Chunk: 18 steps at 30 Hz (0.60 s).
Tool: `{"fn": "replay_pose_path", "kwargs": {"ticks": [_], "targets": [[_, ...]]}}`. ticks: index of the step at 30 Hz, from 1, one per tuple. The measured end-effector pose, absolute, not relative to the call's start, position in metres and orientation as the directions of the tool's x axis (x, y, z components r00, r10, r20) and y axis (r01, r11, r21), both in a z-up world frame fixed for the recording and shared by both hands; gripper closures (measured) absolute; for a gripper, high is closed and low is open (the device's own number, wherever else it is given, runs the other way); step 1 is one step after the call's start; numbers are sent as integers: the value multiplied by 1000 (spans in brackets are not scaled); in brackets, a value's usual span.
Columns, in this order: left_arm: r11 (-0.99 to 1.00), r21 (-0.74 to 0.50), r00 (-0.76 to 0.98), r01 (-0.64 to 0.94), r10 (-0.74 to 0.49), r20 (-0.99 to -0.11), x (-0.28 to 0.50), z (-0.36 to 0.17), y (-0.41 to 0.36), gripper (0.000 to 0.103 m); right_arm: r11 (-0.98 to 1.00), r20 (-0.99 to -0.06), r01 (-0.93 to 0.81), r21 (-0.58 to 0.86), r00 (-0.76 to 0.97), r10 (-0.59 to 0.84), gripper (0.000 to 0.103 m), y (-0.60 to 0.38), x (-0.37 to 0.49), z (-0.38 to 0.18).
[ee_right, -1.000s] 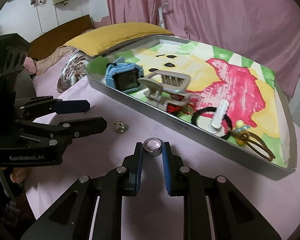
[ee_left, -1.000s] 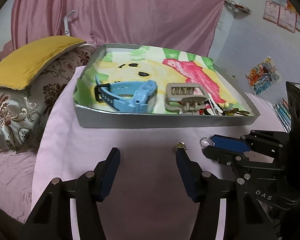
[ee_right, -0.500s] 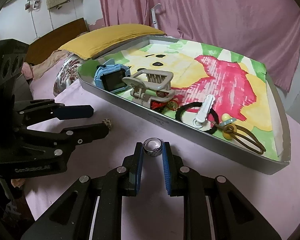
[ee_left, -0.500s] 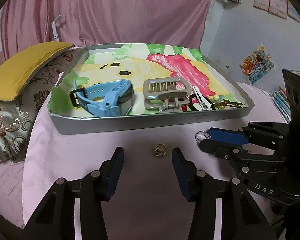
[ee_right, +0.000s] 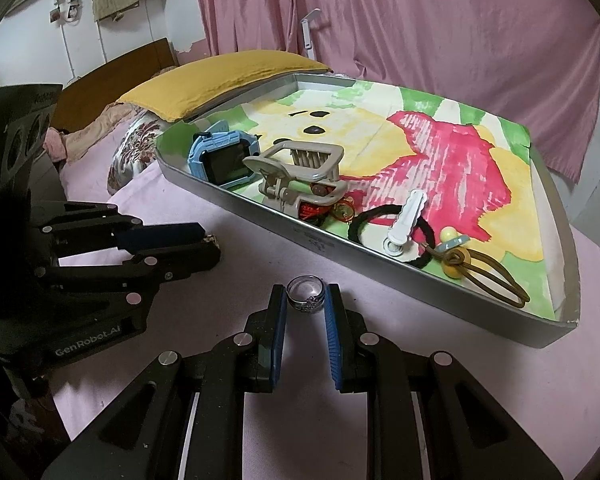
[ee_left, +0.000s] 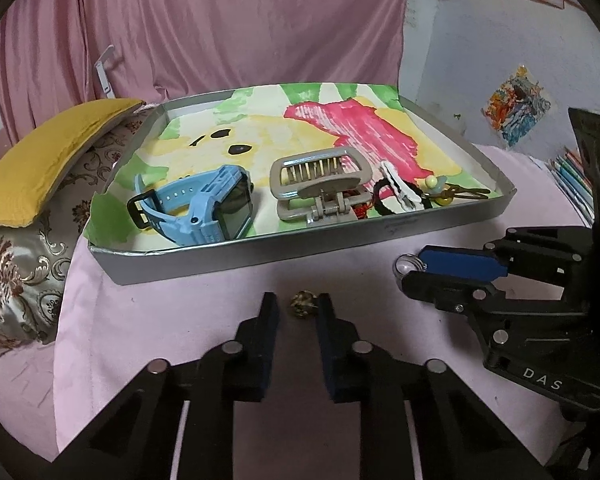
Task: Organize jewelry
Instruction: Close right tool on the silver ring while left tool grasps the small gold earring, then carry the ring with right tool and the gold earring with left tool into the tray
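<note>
A small gold ornament lies on the pink cloth just in front of the grey tray. My left gripper has closed around it, the pads at or near its sides. My right gripper is shut on a silver ring and holds it just above the cloth; the ring also shows in the left wrist view. The tray holds a blue watch, a beige hair claw, a black hair tie and a white clip.
A yellow cushion on a patterned pillow lies left of the tray. Pink curtains hang behind. Brown elastic ties with a yellow bead lie in the tray's right corner. Books stand at the far right.
My left gripper has moved forward over the gold ornament and its jaws have narrowed around it. My right gripper has kept hold of the ring, almost still.
</note>
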<state>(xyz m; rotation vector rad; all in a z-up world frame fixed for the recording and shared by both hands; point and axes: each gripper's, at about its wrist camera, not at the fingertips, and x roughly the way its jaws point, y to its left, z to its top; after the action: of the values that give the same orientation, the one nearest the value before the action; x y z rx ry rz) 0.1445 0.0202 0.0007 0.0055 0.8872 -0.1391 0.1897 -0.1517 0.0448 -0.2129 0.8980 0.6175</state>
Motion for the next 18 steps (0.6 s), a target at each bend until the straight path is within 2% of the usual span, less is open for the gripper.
{"fn": "replay_pose_path", "kwargs": {"ticks": [4, 11, 18], "targets": [[991, -37, 624, 130, -111, -773, 144, 1, 17, 91, 805, -785, -589, 74, 463, 411, 86, -151, 188, 45], [984, -107, 629, 142, -173, -758, 137, 1, 19, 91, 803, -779, -591, 69, 471, 413, 86, -151, 186, 46], [978, -144, 674, 150, -208, -709, 127, 10, 19, 91, 822, -718, -565, 73, 542, 437, 86, -164, 176, 58]]}}
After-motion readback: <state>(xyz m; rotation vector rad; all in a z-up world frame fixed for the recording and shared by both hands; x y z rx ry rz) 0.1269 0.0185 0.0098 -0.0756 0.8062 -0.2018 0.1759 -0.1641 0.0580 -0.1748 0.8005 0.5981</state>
